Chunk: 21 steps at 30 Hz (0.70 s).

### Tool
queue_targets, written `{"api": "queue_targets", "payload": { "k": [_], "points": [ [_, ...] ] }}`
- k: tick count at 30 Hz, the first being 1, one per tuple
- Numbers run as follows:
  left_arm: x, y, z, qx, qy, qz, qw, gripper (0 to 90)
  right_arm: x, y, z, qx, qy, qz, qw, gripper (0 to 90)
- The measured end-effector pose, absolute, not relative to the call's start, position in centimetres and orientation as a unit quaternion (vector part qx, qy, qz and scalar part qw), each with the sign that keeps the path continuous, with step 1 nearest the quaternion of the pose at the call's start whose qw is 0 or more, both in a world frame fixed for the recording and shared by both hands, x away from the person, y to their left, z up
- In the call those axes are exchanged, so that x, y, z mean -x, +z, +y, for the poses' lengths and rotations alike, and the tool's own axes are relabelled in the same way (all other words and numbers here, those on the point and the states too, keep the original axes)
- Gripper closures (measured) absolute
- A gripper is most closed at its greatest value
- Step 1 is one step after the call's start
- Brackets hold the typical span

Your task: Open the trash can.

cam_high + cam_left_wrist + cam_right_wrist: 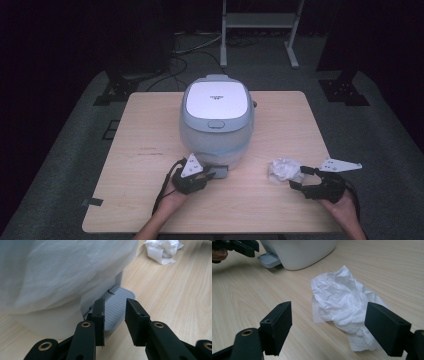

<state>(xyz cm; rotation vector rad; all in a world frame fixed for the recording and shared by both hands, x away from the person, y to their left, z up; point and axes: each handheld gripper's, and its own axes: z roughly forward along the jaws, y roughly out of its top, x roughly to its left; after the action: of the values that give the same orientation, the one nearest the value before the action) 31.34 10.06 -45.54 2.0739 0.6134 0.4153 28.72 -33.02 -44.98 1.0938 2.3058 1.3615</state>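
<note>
The left gripper (206, 175) sits low at the front of the bin (216, 120), its jaws parted a little with nothing between them, poised just above the grey pedal (117, 308) that juts from the bin's base; the right gripper (300, 179) has its jaws spread wide and empty, one on each side of a crumpled white tissue (345, 305) that lies loose on the table (150, 145), near the front right of the bin; the bin itself stands mid-table, lid (216, 100) shut, with a pale plastic bag liner (57, 272) spilling out from under the lid over its sides; what is inside cannot be seen
</note>
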Motion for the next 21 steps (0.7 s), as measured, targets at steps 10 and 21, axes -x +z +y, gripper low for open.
{"api": "queue_targets", "payload": {
  "k": [10,21],
  "points": [
    [-32.4,-46.1,9.4,-0.841,0.177,0.242,0.451,71.1,-29.0,-45.0,-32.9,-0.374,0.470,0.790,0.121,20.9],
    [-32.8,-46.9,9.5,-0.831,0.184,0.245,0.464,69.2,-29.0,-45.2,-32.7,-0.375,0.466,0.793,0.118,20.9]
  ]
}}
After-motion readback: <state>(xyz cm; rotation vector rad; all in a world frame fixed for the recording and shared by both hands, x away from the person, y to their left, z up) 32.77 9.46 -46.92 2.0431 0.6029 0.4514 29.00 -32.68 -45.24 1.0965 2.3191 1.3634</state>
